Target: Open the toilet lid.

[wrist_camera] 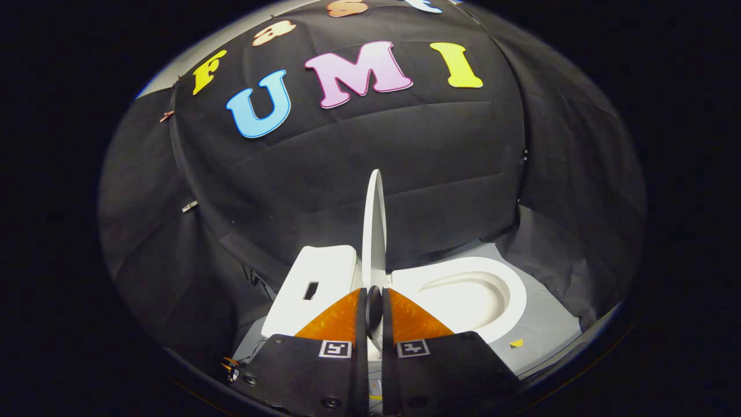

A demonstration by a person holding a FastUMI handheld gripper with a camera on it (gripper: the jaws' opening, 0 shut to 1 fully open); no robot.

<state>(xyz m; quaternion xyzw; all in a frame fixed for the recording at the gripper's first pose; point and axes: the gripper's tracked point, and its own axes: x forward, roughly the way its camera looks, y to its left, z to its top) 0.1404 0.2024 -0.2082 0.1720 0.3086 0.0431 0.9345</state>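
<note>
the claw [374, 313] is clamping the thin, smooth white lid [374, 226], standing upright beside the oval glossy bowl [463, 295]

Smooth, glossy white plastic toilet lid [374, 226] and seat [463, 289] against the wall's [405, 150] creased matt cloth.

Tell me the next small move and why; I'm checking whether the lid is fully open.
Probably open the fingers and let go: they pinch the lid edge, and the lid stands upright beside the tank, leaving the seat and bowl uncovered.
</note>
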